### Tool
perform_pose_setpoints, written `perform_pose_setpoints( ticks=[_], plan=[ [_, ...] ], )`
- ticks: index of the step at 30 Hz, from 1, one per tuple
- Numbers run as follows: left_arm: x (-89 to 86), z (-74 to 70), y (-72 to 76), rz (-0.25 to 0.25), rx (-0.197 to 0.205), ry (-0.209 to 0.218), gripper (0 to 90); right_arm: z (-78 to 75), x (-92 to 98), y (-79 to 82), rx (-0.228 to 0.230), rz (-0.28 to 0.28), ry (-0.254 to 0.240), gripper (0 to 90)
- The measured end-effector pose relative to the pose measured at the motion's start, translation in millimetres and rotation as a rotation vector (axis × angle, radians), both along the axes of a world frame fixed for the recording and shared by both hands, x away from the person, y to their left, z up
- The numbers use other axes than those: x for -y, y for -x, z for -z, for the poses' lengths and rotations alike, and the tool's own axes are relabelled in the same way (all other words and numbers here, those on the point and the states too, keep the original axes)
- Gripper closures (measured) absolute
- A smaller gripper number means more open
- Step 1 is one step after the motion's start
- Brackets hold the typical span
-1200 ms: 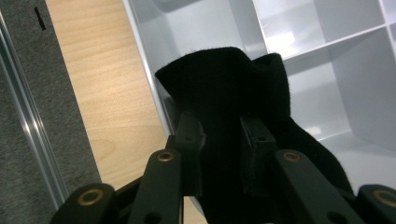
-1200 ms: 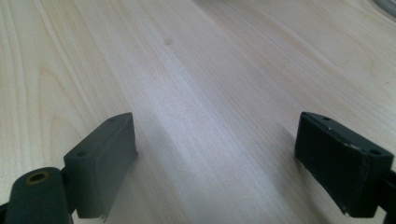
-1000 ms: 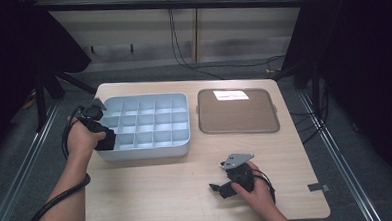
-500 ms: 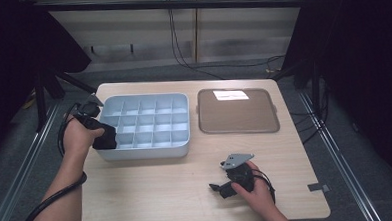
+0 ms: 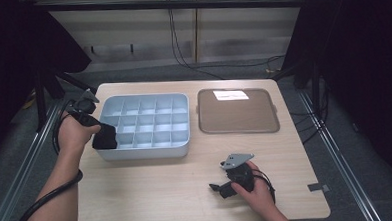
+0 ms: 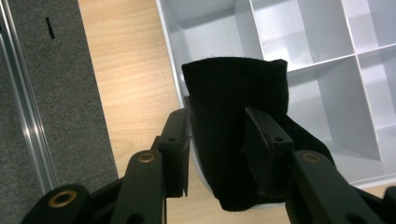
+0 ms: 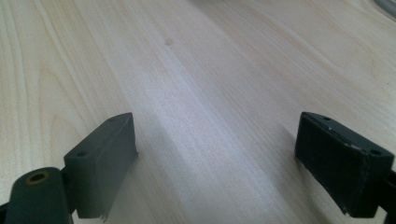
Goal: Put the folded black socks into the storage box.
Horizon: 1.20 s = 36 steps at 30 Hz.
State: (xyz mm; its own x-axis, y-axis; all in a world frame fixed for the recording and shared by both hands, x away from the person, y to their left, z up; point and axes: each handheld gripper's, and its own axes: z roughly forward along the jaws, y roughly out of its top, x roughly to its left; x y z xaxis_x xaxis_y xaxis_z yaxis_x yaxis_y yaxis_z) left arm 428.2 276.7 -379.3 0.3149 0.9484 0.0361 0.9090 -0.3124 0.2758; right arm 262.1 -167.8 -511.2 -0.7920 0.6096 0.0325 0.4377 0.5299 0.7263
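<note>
From above, your left claw (image 5: 101,136) sits at the near-left corner of the grey divided tray (image 5: 144,123) on the pale wood tabletop (image 5: 152,192); grey floor all round. Left gripper view: its jaws have just been opening, slack around the black cloth (image 6: 233,116) draped over the tray wall. Right gripper view: your right claw (image 7: 229,168) gapes, empty, over bare wood.

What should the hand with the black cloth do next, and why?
Probably open a little more and back away. The left gripper has just been opening, and the black cloth between its jaws already droops over the wall of the divided bin, so letting go seems right.
</note>
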Motion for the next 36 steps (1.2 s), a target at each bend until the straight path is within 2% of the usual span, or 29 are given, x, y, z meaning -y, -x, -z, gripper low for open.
perform_pose_setpoints(
  ticks=[10,18,20,25,31,36],
  plan=[
    [2.2,-10.8,0.3,0.0,-0.006,0.012,64.8,0.0,-0.1,-0.1,0.0,0.0,0.0,12.3],
    [3.2,-14.4,-0.7,-0.003,-0.027,0.017,74.8,0.0,-0.2,-0.2,0.0,-0.001,0.0,12.2],
    [3.3,-16.2,-1.4,0.0,-0.028,0.03,79.4,0.0,-0.2,-0.3,0.0,-0.001,0.0,12.2],
    [3.8,-18.4,-2.3,0.008,-0.025,0.031,90.0,0.0,-0.3,-0.3,-0.001,-0.001,0.001,12.2],
    [4.3,-15.8,-3.5,0.027,-0.029,0.023,90.0,-0.2,-0.3,-0.3,-0.001,-0.001,0.002,12.2],
    [4.3,-11.5,-4.0,0.021,-0.032,0.023,90.0,0.0,-0.4,-0.3,-0.001,-0.001,0.0,12.2]
  ],
)
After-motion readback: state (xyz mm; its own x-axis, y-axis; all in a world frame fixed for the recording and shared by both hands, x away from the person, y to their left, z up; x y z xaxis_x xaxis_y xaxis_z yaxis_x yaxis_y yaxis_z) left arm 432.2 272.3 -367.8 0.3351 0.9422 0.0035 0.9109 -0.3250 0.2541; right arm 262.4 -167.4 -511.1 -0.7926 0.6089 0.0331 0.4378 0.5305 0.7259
